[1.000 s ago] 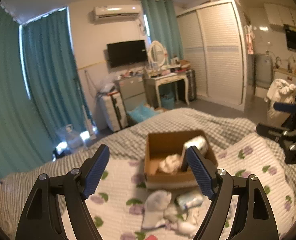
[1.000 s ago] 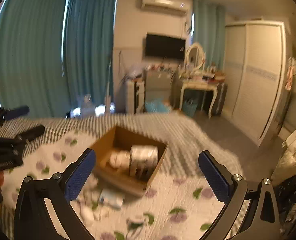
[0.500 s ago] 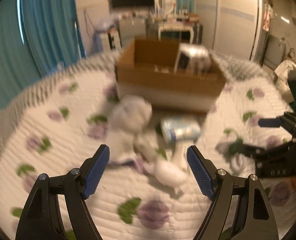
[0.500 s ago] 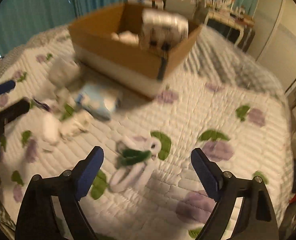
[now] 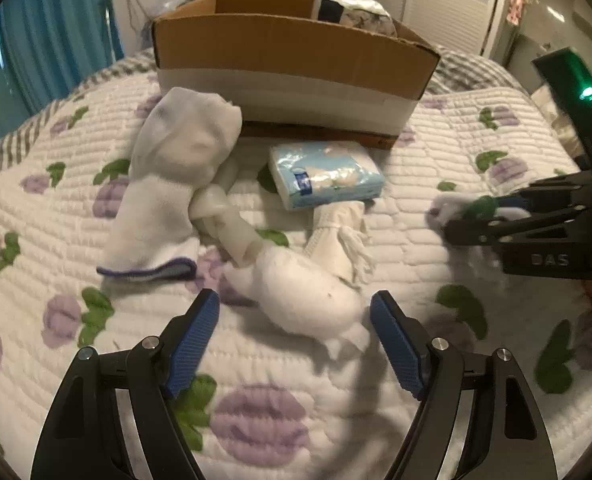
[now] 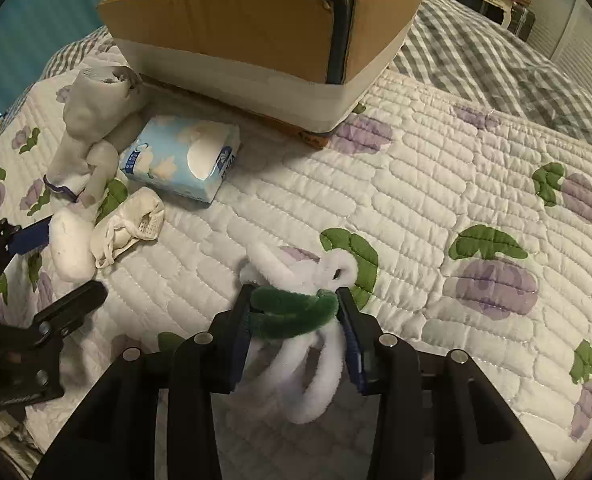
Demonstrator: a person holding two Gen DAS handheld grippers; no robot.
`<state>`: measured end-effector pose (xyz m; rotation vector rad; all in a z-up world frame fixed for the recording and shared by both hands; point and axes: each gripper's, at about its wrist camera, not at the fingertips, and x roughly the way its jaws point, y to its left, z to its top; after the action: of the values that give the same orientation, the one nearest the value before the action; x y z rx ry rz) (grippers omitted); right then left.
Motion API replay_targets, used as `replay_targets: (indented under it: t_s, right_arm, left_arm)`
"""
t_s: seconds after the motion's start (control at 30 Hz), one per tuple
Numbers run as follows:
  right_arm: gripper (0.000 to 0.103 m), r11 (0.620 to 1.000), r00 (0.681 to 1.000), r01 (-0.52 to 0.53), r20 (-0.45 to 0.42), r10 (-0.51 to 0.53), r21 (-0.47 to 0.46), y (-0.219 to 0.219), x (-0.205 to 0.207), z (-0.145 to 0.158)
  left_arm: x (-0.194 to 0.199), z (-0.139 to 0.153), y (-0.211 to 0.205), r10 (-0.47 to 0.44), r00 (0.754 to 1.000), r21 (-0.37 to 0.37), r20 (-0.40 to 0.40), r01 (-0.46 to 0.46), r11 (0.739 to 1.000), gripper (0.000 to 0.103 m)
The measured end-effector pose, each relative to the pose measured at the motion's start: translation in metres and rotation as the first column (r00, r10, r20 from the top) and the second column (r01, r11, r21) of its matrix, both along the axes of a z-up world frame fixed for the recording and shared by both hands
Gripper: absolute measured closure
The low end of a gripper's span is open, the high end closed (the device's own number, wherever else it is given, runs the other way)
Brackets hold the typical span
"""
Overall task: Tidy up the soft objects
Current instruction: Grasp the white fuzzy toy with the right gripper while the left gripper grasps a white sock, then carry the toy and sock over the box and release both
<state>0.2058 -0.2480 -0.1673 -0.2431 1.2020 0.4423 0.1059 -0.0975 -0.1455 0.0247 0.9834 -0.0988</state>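
Two tools over quilted bed (image 6: 435, 184), right tool (image 6: 296, 312) closing, clamped on fuzzy green-and-white loops (image 6: 292, 308), left tool (image 5: 294, 338) closing, unclenched around white plush (image 5: 299, 292).

white-green fuzzy loops (image 6: 296, 308) on quilt, white socks (image 5: 172, 176) beside box

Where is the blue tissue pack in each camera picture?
Left wrist view: the tissue pack lies at the middle, just in front of the cardboard box.
Right wrist view: the tissue pack lies upper left, below the box's left end.
Shared landmark: the cardboard box, right behind it in both.
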Motion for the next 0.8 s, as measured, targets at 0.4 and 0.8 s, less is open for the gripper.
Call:
replay_targets:
  t_s: [0.4,0.8]
  right_arm:
    - [0.065,0.999,0.996,0.034,0.079,-0.033,-0.014,-0.008,-0.010,0.019]
    - [0.065,1.000,0.979,-0.008,0.203,0.003,0.023,0.026,-0.051,0.097]
  left_arm:
    - [-0.015,0.011,0.008,-0.083,0.996,-0.022,0.031,0.084,0.996,0.060]
    - [-0.034,0.100,0.021,-0.095,0.973,-0.014,0.211,0.100,0.995,0.060]
